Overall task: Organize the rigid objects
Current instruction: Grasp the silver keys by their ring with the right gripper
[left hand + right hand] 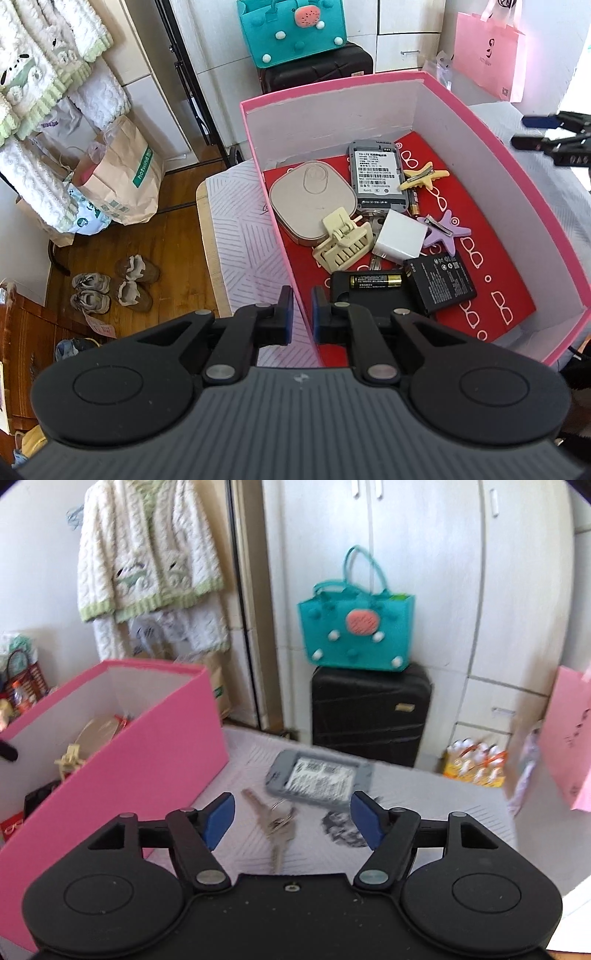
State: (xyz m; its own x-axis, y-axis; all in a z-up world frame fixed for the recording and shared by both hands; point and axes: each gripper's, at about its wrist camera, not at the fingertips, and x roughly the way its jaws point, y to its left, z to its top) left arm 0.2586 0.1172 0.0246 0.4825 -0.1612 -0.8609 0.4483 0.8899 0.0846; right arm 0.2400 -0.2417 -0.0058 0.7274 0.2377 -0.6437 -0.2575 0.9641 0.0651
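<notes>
1. Left hand-held gripper (302,312): fingers nearly together, gripping nothing, hovering over the near wall of the pink box (498,122).
2. Right hand-held gripper (291,821): fingers wide apart, empty, poised above the keys (279,827) on the bench (424,797).
3. Grey device (317,781): lies label-up on the bench just beyond the keys, outside the box.
4. Box contents: beige pad (310,206), cream hair claw (343,240), white charger (400,238), batteries, star clips.
5. Risk, as judged: flat keys may slip from the pads; the loose ring could swing.
6. Obstruction: the tall box wall stands between keys and interior; clipping it could shift the box.
7. Surroundings: teal bag (356,633), black suitcase (369,712).
</notes>
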